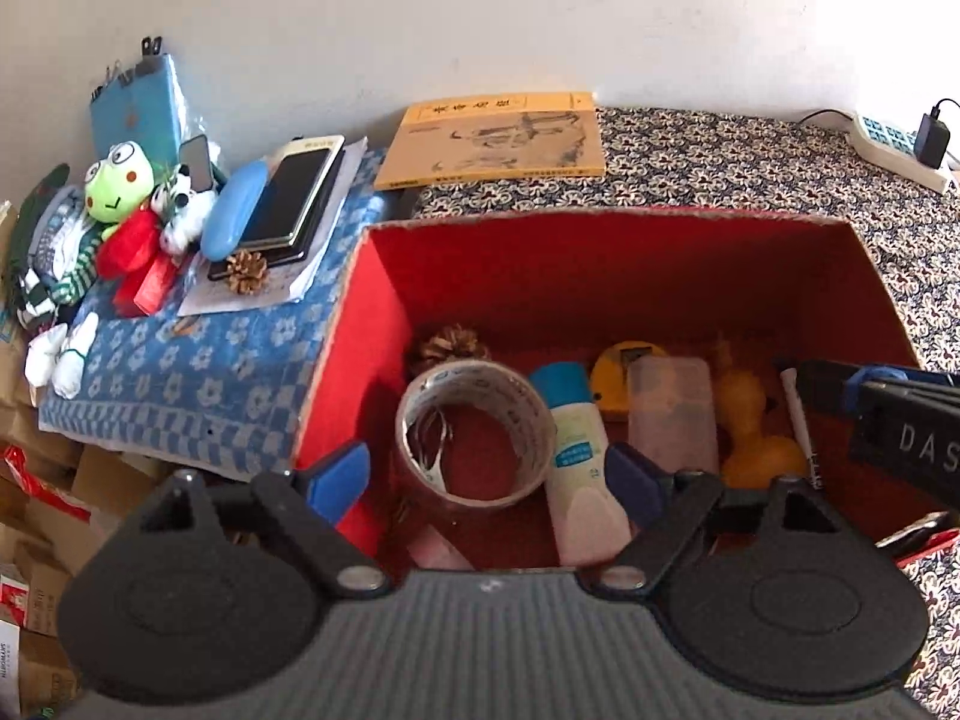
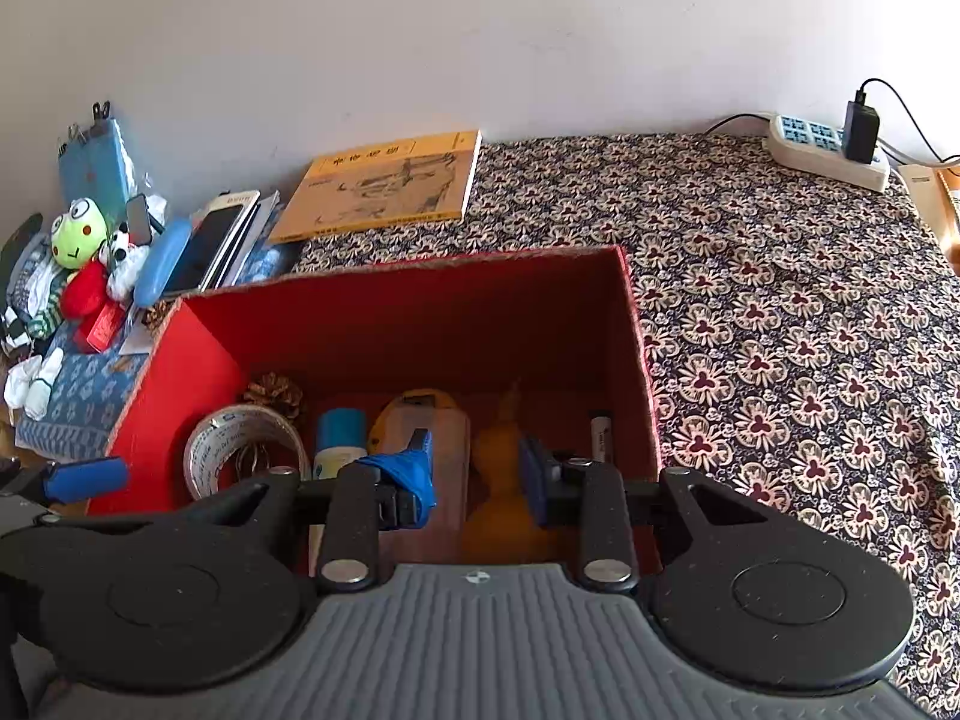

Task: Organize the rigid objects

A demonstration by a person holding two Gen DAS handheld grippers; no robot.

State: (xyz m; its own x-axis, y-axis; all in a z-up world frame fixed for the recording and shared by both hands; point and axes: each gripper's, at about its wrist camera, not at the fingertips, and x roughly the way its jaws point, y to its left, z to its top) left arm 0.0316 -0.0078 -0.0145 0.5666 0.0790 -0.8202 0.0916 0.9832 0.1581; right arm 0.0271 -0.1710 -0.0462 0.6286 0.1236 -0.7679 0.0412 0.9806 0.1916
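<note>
Inside, the red box (image 1: 360, 324) holds one tape roll (image 1: 477, 435), one bottle (image 1: 579, 450), one gourd (image 2: 507, 480); both grippers' fingers spread, pinching nothing

Both views are bright with soft daylight. The red box (image 1: 600, 276) serves as the landmark: its left inner wall glows vivid red, while its floor and far wall lie in deep shade, dimming the things inside. Above the box the white wall (image 1: 480, 12) is evenly lit, without glare. Fisheye distortion bends the box rim and curves the edges; dark vignette shows in the corners. Detail is slightly soft throughout, softest nearest the lens.
</note>
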